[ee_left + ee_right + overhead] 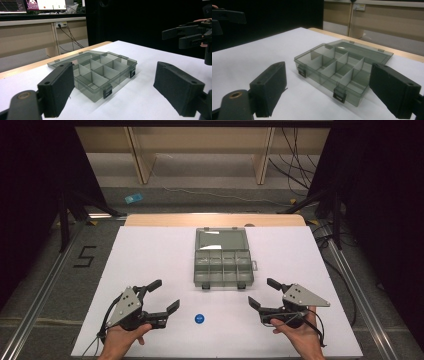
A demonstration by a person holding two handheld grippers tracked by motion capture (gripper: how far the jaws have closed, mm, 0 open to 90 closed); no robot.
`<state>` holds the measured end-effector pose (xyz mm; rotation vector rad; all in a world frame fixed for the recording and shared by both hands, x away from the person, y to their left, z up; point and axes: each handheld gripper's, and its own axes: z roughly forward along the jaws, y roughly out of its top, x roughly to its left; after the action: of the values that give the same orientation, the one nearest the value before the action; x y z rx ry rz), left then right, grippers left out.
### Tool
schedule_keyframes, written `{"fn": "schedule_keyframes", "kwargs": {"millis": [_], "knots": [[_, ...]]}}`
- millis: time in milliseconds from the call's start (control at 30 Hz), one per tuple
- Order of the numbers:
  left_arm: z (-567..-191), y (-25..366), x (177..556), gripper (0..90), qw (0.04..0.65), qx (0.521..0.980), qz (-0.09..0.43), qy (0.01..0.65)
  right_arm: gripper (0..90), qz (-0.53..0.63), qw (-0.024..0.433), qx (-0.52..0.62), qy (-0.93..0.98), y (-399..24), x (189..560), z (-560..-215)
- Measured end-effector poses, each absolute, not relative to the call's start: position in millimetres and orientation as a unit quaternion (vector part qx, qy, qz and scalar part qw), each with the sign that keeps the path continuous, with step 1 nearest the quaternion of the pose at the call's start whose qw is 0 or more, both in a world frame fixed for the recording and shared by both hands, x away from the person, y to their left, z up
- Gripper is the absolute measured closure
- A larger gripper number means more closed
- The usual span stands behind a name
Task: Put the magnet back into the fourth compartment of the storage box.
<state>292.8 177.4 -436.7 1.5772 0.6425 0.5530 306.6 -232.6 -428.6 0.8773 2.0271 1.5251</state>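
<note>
A clear grey compartment box (pixel 222 267) lies on the white table top (pixel 150 255), its lid (pixel 221 240) laid flat behind it and its several compartments empty. My left gripper (pixel 165 295) stands open near the front left and points toward the box, with nothing between its jaws. My right gripper (pixel 263 292) mirrors it at the front right, also open and empty. In the left gripper view the box (pixel 100 75) lies ahead between the pads of the left gripper (pixel 117 92), with the right gripper (pixel 185 35) farther off. The right gripper view shows the box (pixel 337 67) beyond the right gripper (pixel 327 92).
A small blue disc (pixel 199 318) lies on the table between the two grippers, near the front edge. A wooden strip (pixel 215 220) borders the table's far side. Black curtains flank both sides, and cables run over the floor behind.
</note>
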Motion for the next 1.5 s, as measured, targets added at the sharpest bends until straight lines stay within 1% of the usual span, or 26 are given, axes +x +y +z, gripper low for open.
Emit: {"fn": "schedule_keyframes", "kwargs": {"millis": [400,467,867,900,1033,1333,1433,1500], "knots": [[-436.8,177.5,293.0,16.1,0.625,0.688,0.242,0.28,15.7,0.552,0.224,0.319,0.737,-229.5,306.7,-429.4],[-436.9,177.4,293.0,16.1,0.624,0.688,0.242,0.28,15.8,0.556,0.212,0.32,0.738,-225.7,306.3,-429.9],[-437.6,177.5,293.9,16.1,0.623,0.689,0.242,0.281,15.8,0.556,0.206,0.298,0.748,-214.5,308.6,-422.5],[-437.6,177.5,293.9,16.1,0.623,0.689,0.242,0.281,15.8,0.551,0.219,0.29,0.751,-212.5,310.3,-420.7],[-437.6,177.8,294.3,16.1,0.622,0.689,0.244,0.28,15.9,0.54,0.224,0.275,0.763,-208.4,312.0,-418.9],[-437.7,177.9,294.2,16.1,0.622,0.689,0.244,0.281,16.6,0.485,0.21,0.241,0.814,-187.6,322.3,-418.6],[-437.8,177.9,294.1,16.1,0.624,0.687,0.243,0.283,17.6,0.452,0.194,0.223,0.841,-175.2,329.9,-416.6],[-437.7,178.3,294.2,16.1,0.623,0.687,0.244,0.283,18.2,0.446,0.193,0.22,0.846,-173.3,331.1,-415.9]]}}
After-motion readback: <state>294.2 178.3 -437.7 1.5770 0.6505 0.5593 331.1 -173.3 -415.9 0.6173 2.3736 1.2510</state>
